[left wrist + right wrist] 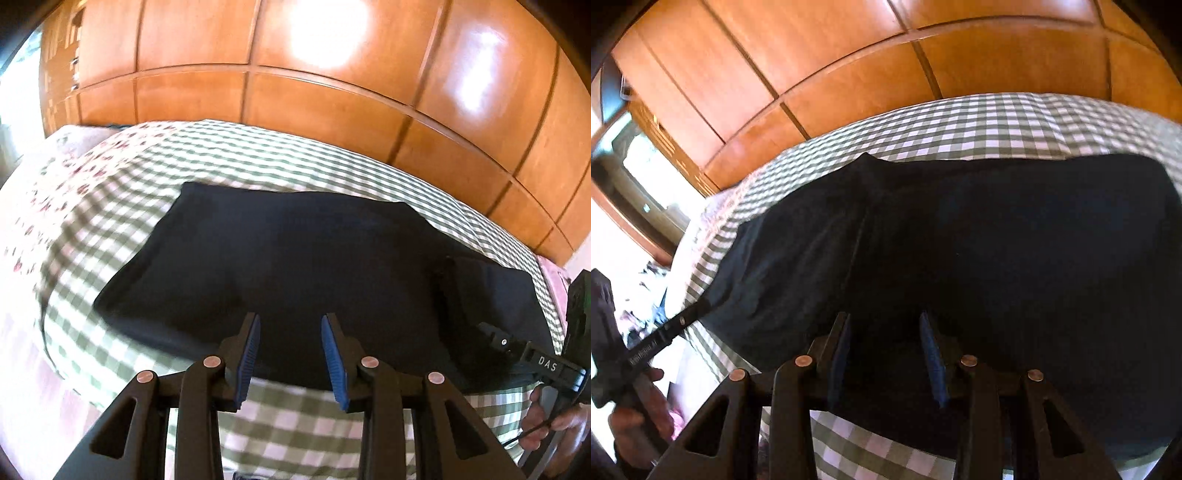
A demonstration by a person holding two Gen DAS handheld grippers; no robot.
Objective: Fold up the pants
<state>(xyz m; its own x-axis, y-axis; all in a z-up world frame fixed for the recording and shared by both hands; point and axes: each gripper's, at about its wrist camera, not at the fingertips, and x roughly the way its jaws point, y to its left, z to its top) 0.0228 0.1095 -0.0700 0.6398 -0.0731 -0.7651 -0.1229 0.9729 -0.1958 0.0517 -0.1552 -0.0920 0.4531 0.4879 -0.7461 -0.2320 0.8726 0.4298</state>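
Dark navy pants lie folded flat on a green-and-white checked bed cover. My left gripper is open and empty, its blue pads over the near edge of the pants. My right gripper is open and empty, just above the pants near their front edge. The right gripper also shows at the right edge of the left wrist view, and the left gripper shows at the left of the right wrist view, its tip at the pants' left corner.
A glossy wooden wardrobe stands right behind the bed. A floral cover lies on the bed's left part. A hand holds the right gripper's handle. Clutter and a bright window are at the left.
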